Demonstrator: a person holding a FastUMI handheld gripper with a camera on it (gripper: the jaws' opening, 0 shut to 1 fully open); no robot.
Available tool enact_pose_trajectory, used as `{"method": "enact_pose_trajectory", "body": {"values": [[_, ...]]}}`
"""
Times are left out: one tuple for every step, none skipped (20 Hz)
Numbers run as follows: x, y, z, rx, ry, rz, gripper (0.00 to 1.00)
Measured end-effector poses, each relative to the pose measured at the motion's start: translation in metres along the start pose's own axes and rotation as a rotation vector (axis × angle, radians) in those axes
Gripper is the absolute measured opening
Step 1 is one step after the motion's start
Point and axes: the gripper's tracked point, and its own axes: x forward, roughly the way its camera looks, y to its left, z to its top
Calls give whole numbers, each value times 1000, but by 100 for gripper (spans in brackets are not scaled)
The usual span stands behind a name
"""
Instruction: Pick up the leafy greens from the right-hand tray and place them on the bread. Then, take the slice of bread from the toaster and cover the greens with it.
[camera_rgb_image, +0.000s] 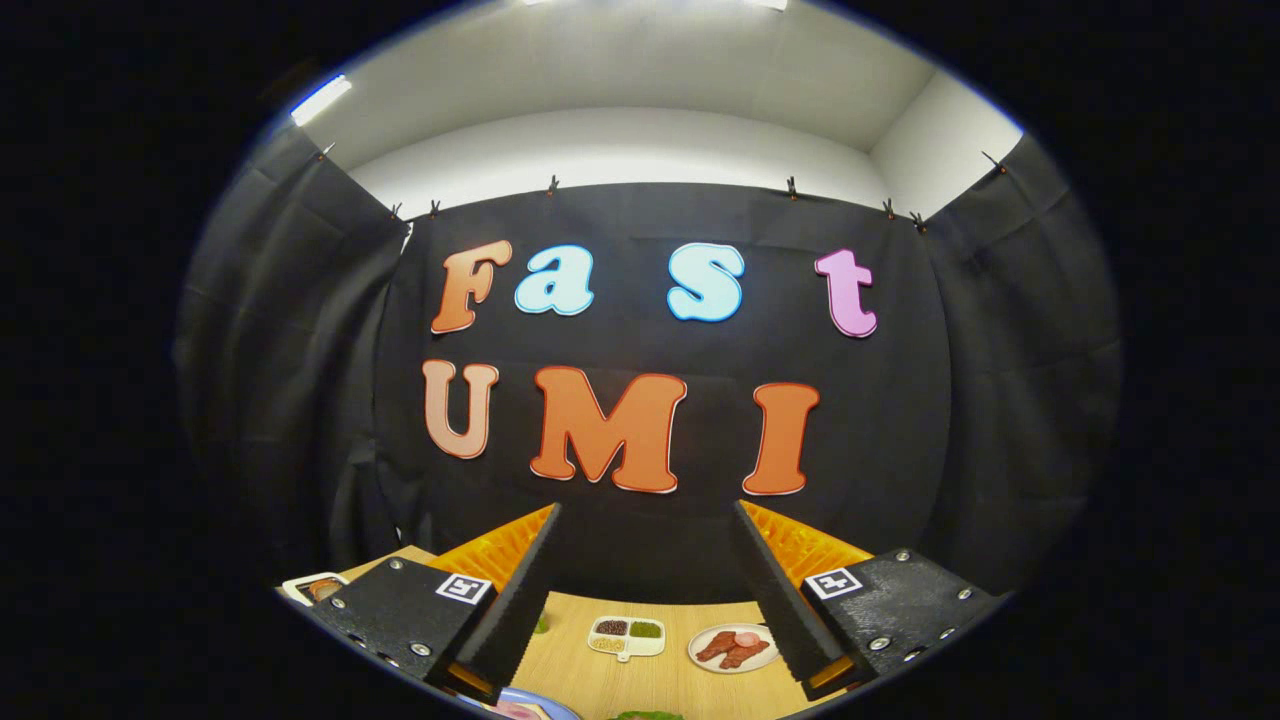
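My gripper (648, 508) is open, its two black foam-padded fingers (520, 590) spread wide with nothing between them. It is raised and looks level across the wooden table (680, 680) toward the booth wall. A sliver of leafy greens (648, 715) shows on the table right beneath the gripper, between the finger bases and mostly cut off. Beside the greens, close to the left finger's base, is the edge of a blue-rimmed plate (530, 708) holding something pink, which I cannot identify.
Beyond the fingers, toward the wall, a small white divided dish (627, 636) holds dark, green and pale fillings. Next to it stands a round plate of reddish meat slices (735, 647). A white tray corner (312, 588) with something brown lies past the left finger.
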Motion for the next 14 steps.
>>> {"method": "enact_pose_trajectory", "body": {"values": [[1, -3, -10, 5, 21, -3, 98], [2, -6, -20, 8, 47, -5, 98], [3, -9, -32, 10, 74, -7, 98], [3, -12, -44, 12, 107, -5, 98], [4, -13, -58, 16, 142, -4, 98], [3, -15, -73, 21, 180, 0, 98], [3, -15, -86, 28, 216, 5, 98], [3, -16, -99, 36, 254, 10, 98], [3, -16, -114, 57, 298, 17, 98], [0, -13, -130, 81, 344, 28, 98], [-2, -12, -145, 101, 388, 36, 98], [-3, -11, -158, 111, 427, 42, 98], [-2, -10, -171, 110, 461, 44, 98], [-4, -11, -185, 101, 493, 46, 98]]}}
